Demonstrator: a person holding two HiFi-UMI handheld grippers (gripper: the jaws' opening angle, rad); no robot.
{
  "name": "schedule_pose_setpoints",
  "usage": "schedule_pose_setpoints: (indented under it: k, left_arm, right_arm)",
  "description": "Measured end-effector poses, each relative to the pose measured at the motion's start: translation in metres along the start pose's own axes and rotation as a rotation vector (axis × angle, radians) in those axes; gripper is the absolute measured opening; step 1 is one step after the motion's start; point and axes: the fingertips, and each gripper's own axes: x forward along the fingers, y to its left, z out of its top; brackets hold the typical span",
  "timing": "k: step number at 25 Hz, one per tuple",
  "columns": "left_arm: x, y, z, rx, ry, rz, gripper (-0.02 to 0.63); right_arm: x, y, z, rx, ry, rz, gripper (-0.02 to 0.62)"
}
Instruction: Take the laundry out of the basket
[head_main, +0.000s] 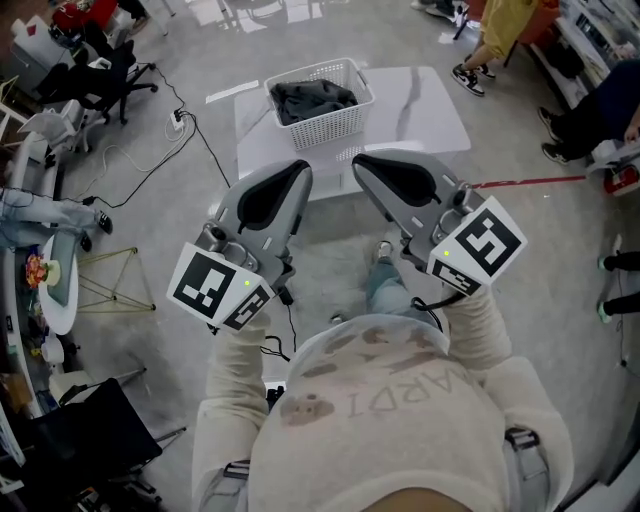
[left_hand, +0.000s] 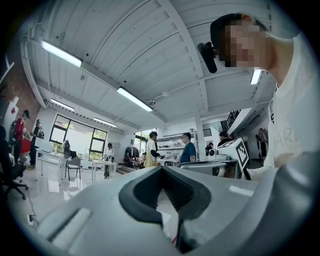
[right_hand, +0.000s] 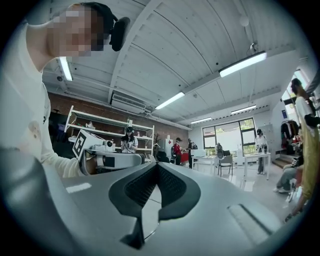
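My left fingers (head_main: 294, 176) and right fingers (head_main: 368, 166) are level and side by side just in front of me, each pair pressed together with nothing between. Well beyond their tips, the white basket (head_main: 326, 128) stands on the white counter (head_main: 425, 105), with the dark laundry (head_main: 312, 97) heaped inside.

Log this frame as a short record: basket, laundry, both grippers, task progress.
basket: white, slatted, on the white table
laundry: dark, bunched inside the basket
left gripper: fingers together, empty, short of the basket
right gripper: fingers together, empty, beside the left gripper, short of the basket
progress: nothing taken out yet
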Motion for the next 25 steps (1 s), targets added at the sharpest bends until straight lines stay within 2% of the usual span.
schedule_pose_setpoints:
  k: [13, 20, 25]
  left_arm:
    - [0.135, 0.073, 0.003, 0.009, 0.013, 0.155, 0.0]
    - [0.172, 0.099, -0.008, 0.003, 0.008, 0.237, 0.0]
    - [0.185, 0.125, -0.02, 0.005, 0.048, 0.281, 0.0]
  right_arm:
    - [0.035, -0.162, 0.016, -0.034, 0.007, 0.15, 0.026]
    - [0.05, -0.212, 0.003, -0.017, -0.001, 0.23, 0.026]
    - [0.071, -0.235, -0.013, 0.014, 0.003, 0.276, 0.028]
